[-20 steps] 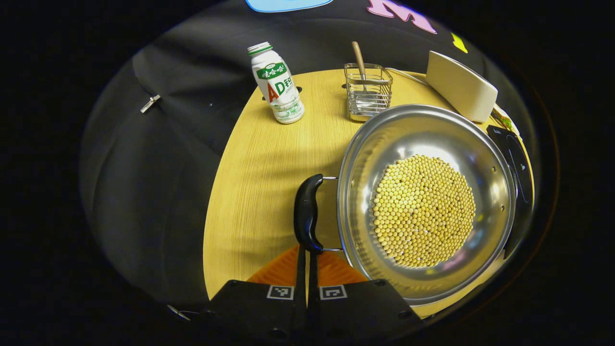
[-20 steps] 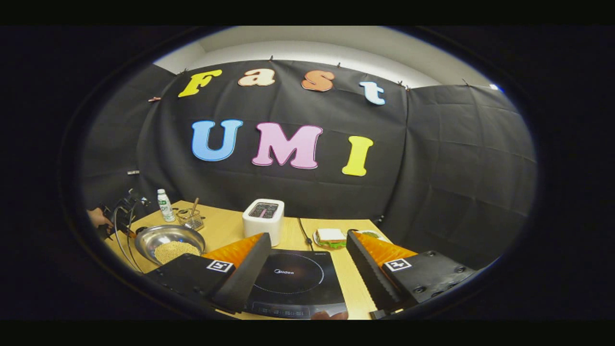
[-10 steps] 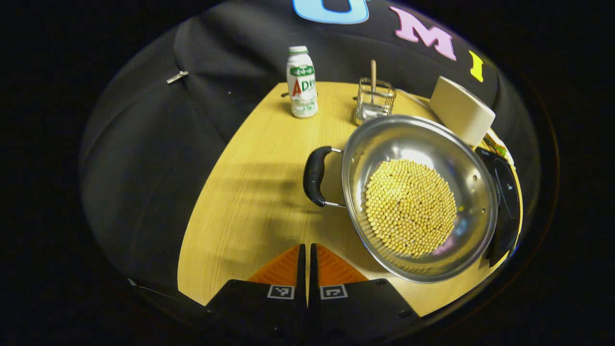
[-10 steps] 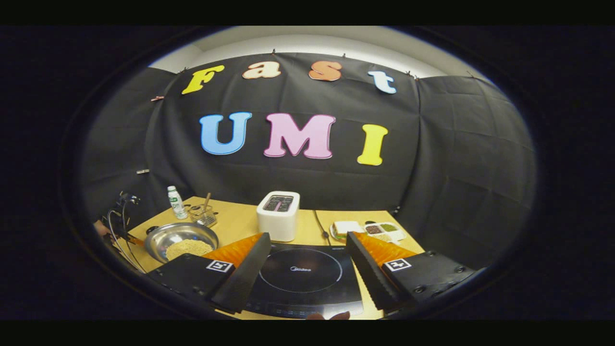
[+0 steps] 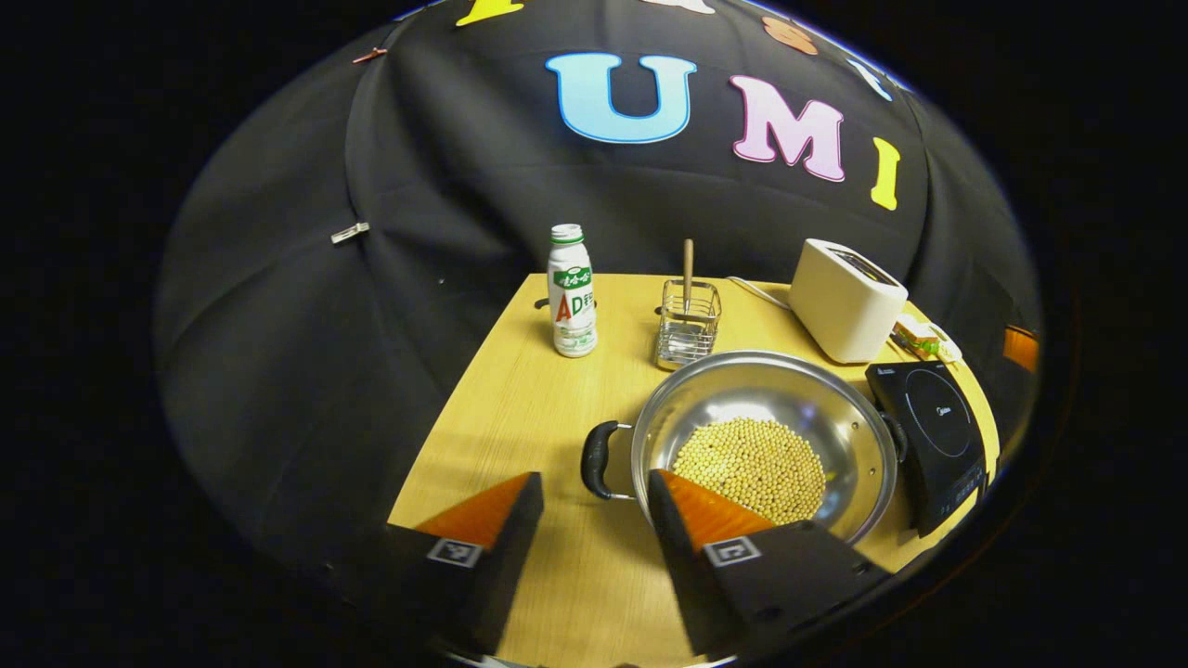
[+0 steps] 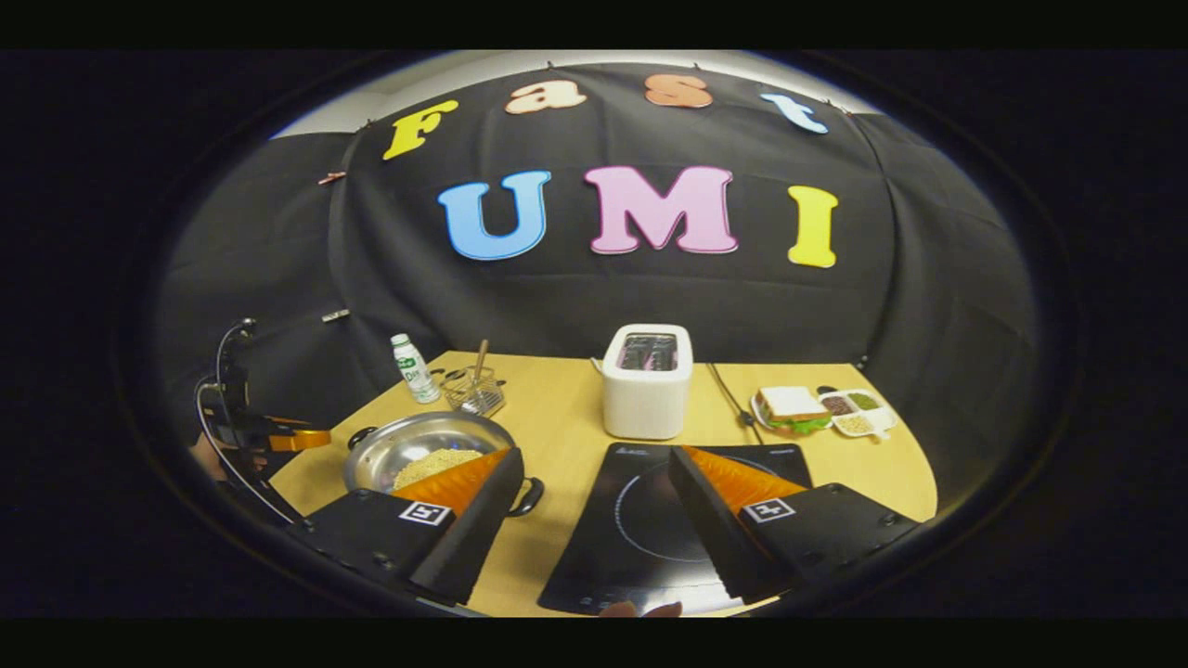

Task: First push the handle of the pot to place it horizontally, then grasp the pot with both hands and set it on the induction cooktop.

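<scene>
The steel pot (image 5: 770,390) holds yellow beans (image 5: 752,455) and stands on the wooden table (image 5: 520,399). One black handle (image 5: 594,459) points toward the table's left edge, the other handle (image 5: 896,434) toward the black induction cooktop (image 5: 937,431) beside it. My left gripper (image 5: 594,482) is open, raised a little short of the near handle, touching nothing. In the right gripper view the pot (image 6: 408,443) sits left of the cooktop (image 6: 640,520). My right gripper (image 6: 594,459) hangs open above the table's front, between pot and cooktop, holding nothing.
A white toaster (image 6: 647,380) stands behind the cooktop, its cord trailing back. A drink bottle (image 5: 571,292) and a wire basket (image 5: 687,325) with a wooden-handled utensil stand behind the pot. A sandwich plate (image 6: 789,408) and a small food tray (image 6: 849,413) sit at the back right.
My left gripper, shut against the pot's near handle a second ago, has drawn back, risen and opened. The right gripper's view has swung left, bringing pot and cooktop more to its middle.
</scene>
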Demonstrator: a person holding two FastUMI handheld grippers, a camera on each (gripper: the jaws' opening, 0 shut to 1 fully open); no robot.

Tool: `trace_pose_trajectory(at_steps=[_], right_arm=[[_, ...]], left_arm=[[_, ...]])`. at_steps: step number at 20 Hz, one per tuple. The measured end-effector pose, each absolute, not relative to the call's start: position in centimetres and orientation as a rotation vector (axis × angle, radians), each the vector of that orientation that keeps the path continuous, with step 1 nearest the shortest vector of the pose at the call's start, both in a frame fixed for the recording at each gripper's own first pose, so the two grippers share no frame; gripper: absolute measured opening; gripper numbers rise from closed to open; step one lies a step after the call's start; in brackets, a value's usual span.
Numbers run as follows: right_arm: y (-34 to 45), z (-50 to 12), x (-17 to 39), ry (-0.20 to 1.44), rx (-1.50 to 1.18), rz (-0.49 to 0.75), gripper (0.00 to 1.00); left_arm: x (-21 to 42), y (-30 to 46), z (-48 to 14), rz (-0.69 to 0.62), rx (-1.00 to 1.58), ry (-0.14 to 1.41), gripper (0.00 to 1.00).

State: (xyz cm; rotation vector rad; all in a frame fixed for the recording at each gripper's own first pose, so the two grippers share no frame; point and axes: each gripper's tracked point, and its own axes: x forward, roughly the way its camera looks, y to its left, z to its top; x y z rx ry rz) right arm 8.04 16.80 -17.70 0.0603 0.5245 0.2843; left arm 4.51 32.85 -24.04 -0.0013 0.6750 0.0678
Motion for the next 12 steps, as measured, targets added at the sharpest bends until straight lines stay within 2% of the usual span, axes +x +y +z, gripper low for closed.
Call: trace_pose_trajectory(at_steps=[1,2,4,5,12], right_arm=[[17.7,-18.5,8.2,0.551,0.066,0.291,0.98],[18.6,-19.3,8.5,0.579,0.077,0.298,0.99],[20.2,-21.2,8.7,0.646,0.101,0.31,0.96],[20.7,-22.1,8.6,0.68,0.104,0.312,1.0],[24.2,-28.8,9.5,0.843,0.099,0.323,0.99]], left_arm=[[5.1,32.5,-24.8,0.056,0.002,0.683,0.81],[5.7,32.2,-25.3,0.041,-0.004,0.691,0.9],[6.5,31.9,-26.5,0.018,-0.02,0.715,0.92],[7.1,31.7,-27.4,0.008,-0.03,0.736,0.92],[10.5,30.9,-31.3,-0.028,-0.038,0.81,0.91]])
